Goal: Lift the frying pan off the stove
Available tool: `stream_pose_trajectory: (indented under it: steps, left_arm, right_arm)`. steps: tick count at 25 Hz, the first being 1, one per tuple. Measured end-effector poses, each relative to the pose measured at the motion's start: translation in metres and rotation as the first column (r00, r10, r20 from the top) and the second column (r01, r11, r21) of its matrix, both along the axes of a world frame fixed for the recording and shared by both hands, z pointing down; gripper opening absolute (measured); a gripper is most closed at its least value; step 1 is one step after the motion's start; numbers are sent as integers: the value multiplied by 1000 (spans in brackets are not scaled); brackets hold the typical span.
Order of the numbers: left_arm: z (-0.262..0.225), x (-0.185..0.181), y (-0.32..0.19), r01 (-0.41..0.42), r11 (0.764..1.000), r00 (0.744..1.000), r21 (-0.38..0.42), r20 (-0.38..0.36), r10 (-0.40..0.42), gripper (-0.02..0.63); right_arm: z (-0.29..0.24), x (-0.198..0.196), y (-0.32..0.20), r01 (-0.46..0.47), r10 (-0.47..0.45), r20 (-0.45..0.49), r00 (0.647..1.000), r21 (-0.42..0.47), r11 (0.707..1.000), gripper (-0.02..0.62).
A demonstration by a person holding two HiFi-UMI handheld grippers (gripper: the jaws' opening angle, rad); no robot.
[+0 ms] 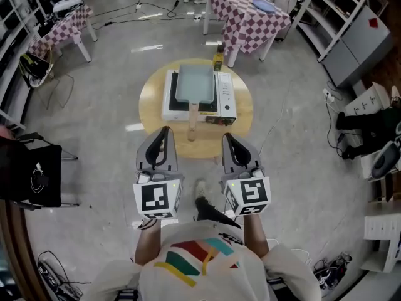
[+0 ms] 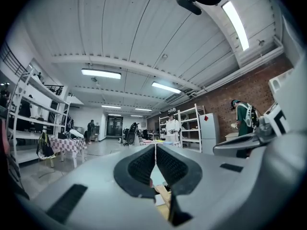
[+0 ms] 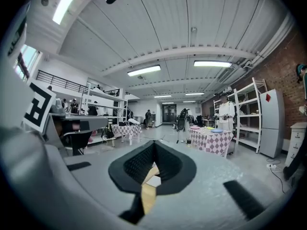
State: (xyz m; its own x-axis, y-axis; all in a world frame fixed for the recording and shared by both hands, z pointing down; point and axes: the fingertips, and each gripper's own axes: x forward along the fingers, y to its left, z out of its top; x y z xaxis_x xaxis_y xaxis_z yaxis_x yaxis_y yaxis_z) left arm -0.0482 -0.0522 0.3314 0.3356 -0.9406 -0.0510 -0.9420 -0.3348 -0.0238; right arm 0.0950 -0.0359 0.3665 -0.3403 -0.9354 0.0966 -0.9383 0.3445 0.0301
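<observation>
On the round table (image 1: 150,99) at twelve o'clock sits the stove (image 1: 225,98), with the frying pan (image 1: 195,81) on top: rigid, likely front-heavy. Left gripper (image 1: 165,132) and right gripper (image 1: 227,137) are closed, empty and well short of it. The pan's wooden handle (image 1: 193,121), pointing to six o'clock, offers the best hold. A bottle (image 1: 218,61) beyond the stove is clear of the way.

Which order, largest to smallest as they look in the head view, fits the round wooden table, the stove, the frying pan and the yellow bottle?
1. round wooden table
2. stove
3. frying pan
4. yellow bottle
All four sit close together, so nearness to the camera hardly affects the ranking.
</observation>
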Motion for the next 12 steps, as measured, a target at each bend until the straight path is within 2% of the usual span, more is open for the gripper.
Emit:
stream_pose_trajectory:
  steps: [12]
  left_arm:
    - [-10, 24, -125, 89, 996, 996, 4, 10, -89, 9]
  right_arm:
    - [-10, 25, -134, 128, -128, -2, 992, -2, 992, -2]
